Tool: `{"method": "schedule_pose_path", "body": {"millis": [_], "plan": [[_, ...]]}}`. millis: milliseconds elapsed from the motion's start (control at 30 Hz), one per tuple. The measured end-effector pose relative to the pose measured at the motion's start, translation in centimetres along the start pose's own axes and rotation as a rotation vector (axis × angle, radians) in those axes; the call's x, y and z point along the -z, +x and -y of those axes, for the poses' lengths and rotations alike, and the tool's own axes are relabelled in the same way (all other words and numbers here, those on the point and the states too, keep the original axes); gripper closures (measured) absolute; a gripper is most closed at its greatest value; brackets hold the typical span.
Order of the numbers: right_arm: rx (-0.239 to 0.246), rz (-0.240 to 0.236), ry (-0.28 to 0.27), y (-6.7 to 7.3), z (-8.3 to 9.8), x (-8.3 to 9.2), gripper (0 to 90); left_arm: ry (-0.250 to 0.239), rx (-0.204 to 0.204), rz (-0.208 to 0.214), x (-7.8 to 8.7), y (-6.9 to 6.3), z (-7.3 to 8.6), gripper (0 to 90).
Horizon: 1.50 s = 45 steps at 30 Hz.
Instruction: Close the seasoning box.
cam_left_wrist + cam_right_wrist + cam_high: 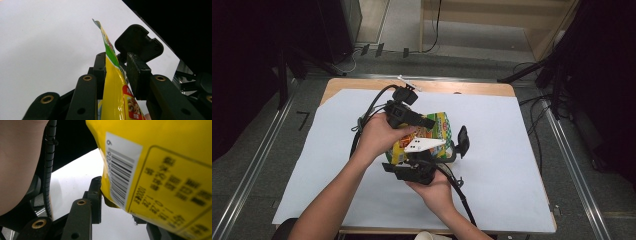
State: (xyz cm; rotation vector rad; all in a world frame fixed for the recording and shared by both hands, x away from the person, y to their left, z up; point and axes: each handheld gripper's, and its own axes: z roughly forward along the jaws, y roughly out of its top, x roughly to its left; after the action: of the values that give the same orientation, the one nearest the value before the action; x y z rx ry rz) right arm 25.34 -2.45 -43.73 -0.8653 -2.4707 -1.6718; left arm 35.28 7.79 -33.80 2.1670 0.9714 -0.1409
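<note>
A yellow and green snack bag (443,125) is held above the white sheet (512,150) between both hands. My left gripper (429,122) comes in from the left and is shut on the bag's upper part. In the left gripper view the bag (112,82) stands edge-on between the pads, with my left gripper (116,62) closed on it. My right gripper (448,151), carrying a white three-cornered plate (424,145), grips from the near side. In the right gripper view the bag's barcode side (160,170) covers my right gripper (122,205); the left pad (96,192) presses its edge and the other jaw is mostly hidden.
The white sheet covers a wooden table (462,88). A small white item (408,81) lies at the far edge. Cables (462,200) trail from both grippers over the near side. Metal rails (257,165) and dark stand legs (532,75) flank the table.
</note>
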Motion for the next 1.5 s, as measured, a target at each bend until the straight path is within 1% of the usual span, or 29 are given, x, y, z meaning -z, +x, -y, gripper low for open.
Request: {"method": "schedule_pose_path", "body": {"millis": [133, 167, 200, 233, 267, 300, 367, 467, 567, 667, 800, 833, 967, 1000, 1067, 1100, 1233, 1400, 1500], "plan": [[-0.002, -0.002, -0.002, 0.09, -0.04, 0.01, 67.9, 0.002, -0.004, -0.006, 0.09, -0.13, 0.02, 70.9], [-0.019, -0.014, 0.000, 0.11, -0.03, -0.01, 67.8, 0.006, -0.006, -0.011, 0.09, -0.29, 0.01, 70.7], [-0.019, -0.014, 0.000, 0.11, -0.03, -0.01, 67.8, 0.006, -0.006, -0.011, 0.09, -0.29, 0.01, 70.3], [-0.070, -0.050, -0.010, -0.02, -0.07, 0.01, 67.8, 0.008, -0.013, -0.021, 0.09, -0.54, -0.02, 70.0], [-0.070, -0.050, -0.010, -0.02, -0.07, 0.01, 67.8, 0.008, -0.013, -0.021, 0.09, -0.54, -0.02, 69.9], [-0.090, -0.061, -0.016, -0.09, -0.11, 0.09, 68.0, 0.001, -0.020, -0.020, 0.07, -0.68, -0.03, 69.9], [-0.072, -0.050, -0.015, -0.11, -0.05, 0.13, 68.0, 0.004, -0.016, -0.021, -0.04, -0.65, -0.02, 70.1], [-0.059, -0.037, -0.006, -0.16, 0.08, 0.05, 67.9, 0.011, -0.021, -0.022, -0.21, -0.41, 0.01, 70.7], [-0.044, -0.021, -0.001, -0.27, 0.18, -0.02, 67.8, 0.012, -0.009, -0.022, -0.43, -0.14, 0.07, 71.0], [-0.046, -0.017, 0.002, -0.33, 0.22, -0.04, 67.8, 0.010, -0.011, -0.015, -0.54, 0.00, 0.06, 71.1], [-0.041, -0.011, 0.004, -0.35, 0.20, -0.01, 67.8, 0.007, -0.010, -0.016, -0.54, -0.07, 0.03, 71.1], [-0.030, -0.005, 0.005, -0.33, 0.17, 0.04, 67.8, 0.003, -0.011, -0.017, -0.48, -0.14, 0.03, 71.1], [-0.017, -0.004, 0.002, -0.18, 0.07, 0.14, 67.6, -0.004, -0.011, -0.017, -0.30, -0.25, 0.02, 71.1], [-0.012, -0.001, 0.004, -0.14, 0.05, 0.14, 67.5, 0.002, -0.010, -0.027, -0.25, -0.38, 0.03, 71.1], [-0.003, 0.002, 0.007, 0.01, 0.05, 0.11, 67.3, 0.005, -0.018, -0.031, -0.22, -0.46, 0.05, 71.1], [0.003, 0.006, 0.008, 0.13, 0.06, 0.09, 67.2, 0.005, -0.019, -0.040, -0.17, -0.67, 0.06, 71.1], [0.021, 0.015, 0.015, 0.38, 0.03, 0.04, 67.0, 0.014, -0.018, -0.046, -0.16, -0.53, 0.06, 71.1], [0.039, 0.014, 0.015, 0.27, 0.23, -0.13, 66.8, 0.014, -0.012, -0.040, -0.18, -0.28, 0.17, 70.9], [0.037, 0.007, 0.009, 0.17, 0.40, -0.24, 66.7, 0.017, -0.011, -0.021, -0.08, -0.18, 0.33, 70.6]]}}
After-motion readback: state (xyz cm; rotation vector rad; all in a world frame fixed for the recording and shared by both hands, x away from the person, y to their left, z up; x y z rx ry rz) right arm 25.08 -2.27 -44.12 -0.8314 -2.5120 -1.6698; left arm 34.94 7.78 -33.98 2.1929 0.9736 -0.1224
